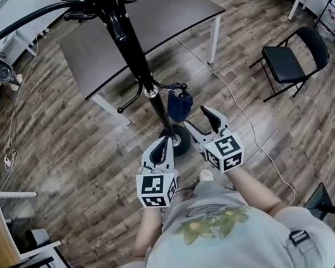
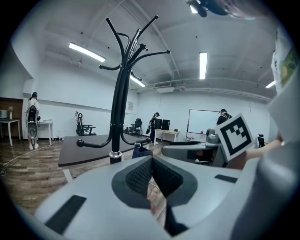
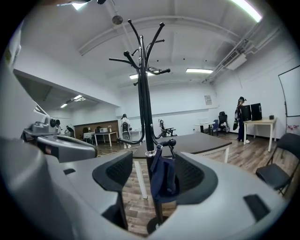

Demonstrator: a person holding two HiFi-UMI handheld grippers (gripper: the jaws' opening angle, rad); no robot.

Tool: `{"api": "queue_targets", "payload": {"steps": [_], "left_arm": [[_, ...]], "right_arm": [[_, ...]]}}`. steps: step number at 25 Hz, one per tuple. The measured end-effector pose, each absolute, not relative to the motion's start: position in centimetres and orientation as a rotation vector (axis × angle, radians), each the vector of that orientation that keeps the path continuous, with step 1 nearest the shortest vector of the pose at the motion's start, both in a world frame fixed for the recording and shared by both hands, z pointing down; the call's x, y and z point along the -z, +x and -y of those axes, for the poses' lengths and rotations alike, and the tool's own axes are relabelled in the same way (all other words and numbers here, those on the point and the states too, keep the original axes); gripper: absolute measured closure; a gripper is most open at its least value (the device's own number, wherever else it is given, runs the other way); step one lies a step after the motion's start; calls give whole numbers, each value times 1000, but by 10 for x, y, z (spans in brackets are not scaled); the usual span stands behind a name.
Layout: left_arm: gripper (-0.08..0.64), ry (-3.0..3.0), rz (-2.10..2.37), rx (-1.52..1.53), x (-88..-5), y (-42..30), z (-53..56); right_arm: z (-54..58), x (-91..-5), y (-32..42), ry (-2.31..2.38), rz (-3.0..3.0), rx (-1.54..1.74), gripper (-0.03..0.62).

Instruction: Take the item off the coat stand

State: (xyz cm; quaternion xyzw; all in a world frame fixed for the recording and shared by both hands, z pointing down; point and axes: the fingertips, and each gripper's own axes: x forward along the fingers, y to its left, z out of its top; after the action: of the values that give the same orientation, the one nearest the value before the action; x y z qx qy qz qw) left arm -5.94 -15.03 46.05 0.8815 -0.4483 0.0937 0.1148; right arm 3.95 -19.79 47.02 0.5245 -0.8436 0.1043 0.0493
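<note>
While the person stands at the foot of the coat stand (image 1: 135, 59), both tools are held low and point at its pole.

Item: small dark blue bag (image 1: 180, 106). It hangs by its strap from a lower hook (image 1: 175, 87) on the person's right side of the pole, above the round base (image 1: 178, 140). Long axis vertical, strap end up, body hanging just beside the pole.

Right gripper (image 1: 199, 121): jaws spread wide, nothing pinched. In the right gripper view the bag (image 3: 163, 180) is framed in the gap between the two pads, ahead of them and not touched. The hook's ball end (image 3: 172, 141) sits above the bag and slightly to the right.

Left gripper (image 1: 164, 143): pads pressed together on nothing. It faces the pole near the base, and in its own view the bag is only a sliver beyond the pole.

Judgement: the right gripper is the nearer and is already lined up. The bag lies straight ahead and slightly up. The grab needs a short push forward, then a lift so the strap clears the upturned hook tip. A straight pull back would likely snag the strap.
</note>
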Motion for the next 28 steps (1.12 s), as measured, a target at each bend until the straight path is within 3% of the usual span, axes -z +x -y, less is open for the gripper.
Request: {"api": "queue_targets", "payload": {"steps": [28], "left_arm": [[545,2485,1428,-295,-489,-41,194]], "right_arm": [[280,-545,35,1325,2518,-356,307]]}}
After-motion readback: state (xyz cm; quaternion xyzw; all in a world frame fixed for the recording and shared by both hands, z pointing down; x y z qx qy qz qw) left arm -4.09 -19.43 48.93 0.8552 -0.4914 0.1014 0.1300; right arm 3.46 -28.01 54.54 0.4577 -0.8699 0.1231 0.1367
